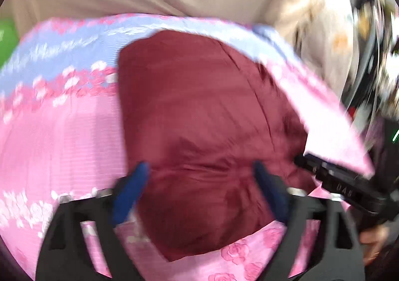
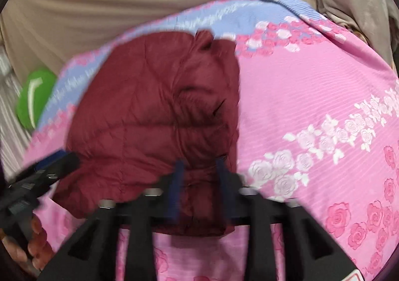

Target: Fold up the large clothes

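Maroon padded jacket [image 1: 199, 116] lies folded into a compact bundle on the pink floral bedspread [image 2: 311, 96]; left gripper [image 1: 199, 176] and right gripper [image 2: 199, 174] both hover over it, released, so little folding seems left.

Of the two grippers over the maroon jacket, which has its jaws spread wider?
The left gripper: its blue fingers stand far apart over the folded maroon puffer jacket. The right gripper keeps a narrower gap. Neither pinches fabric.

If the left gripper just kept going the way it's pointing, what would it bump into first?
Most likely the maroon jacket: the left gripper has its jaws open just above it, angled down at its puffy surface. How far above is hard to judge.
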`<action>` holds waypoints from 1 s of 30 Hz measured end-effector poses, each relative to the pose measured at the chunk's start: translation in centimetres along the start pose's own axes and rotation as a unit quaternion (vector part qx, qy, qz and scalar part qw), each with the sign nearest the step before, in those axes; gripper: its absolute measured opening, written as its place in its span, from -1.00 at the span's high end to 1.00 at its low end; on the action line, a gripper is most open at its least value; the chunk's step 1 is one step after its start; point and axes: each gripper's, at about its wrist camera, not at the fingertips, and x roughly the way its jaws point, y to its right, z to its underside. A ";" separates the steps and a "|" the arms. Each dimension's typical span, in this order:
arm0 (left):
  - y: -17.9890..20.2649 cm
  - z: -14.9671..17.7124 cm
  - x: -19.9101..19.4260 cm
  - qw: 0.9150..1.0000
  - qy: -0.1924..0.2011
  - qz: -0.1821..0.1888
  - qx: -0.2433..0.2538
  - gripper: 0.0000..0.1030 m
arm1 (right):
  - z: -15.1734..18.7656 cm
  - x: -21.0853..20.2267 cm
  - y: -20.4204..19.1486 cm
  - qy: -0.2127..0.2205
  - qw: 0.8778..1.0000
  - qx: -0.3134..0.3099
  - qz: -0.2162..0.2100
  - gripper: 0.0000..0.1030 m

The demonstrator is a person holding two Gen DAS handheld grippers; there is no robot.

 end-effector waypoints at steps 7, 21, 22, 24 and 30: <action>-7.5 -2.6 3.5 0.988 -0.062 0.071 -0.122 -0.90 | -2.8 3.4 3.9 -0.047 0.995 0.070 -0.059 -0.40; -5.3 -3.6 7.1 0.983 -0.086 0.143 -0.071 -0.22 | -6.4 8.3 2.2 -0.091 0.983 0.062 -0.145 0.35; -5.0 -4.2 6.2 0.986 -0.072 0.143 -0.052 -0.03 | -6.7 7.8 1.7 -0.081 0.985 0.054 -0.141 0.54; -4.6 -5.5 4.8 0.988 -0.054 0.145 -0.028 0.12 | -7.5 6.1 0.3 -0.044 0.990 0.029 -0.129 0.68; -4.5 -9.2 -1.7 0.988 0.028 0.151 0.034 0.24 | -10.3 -0.1 -5.8 0.073 0.990 -0.043 -0.111 0.74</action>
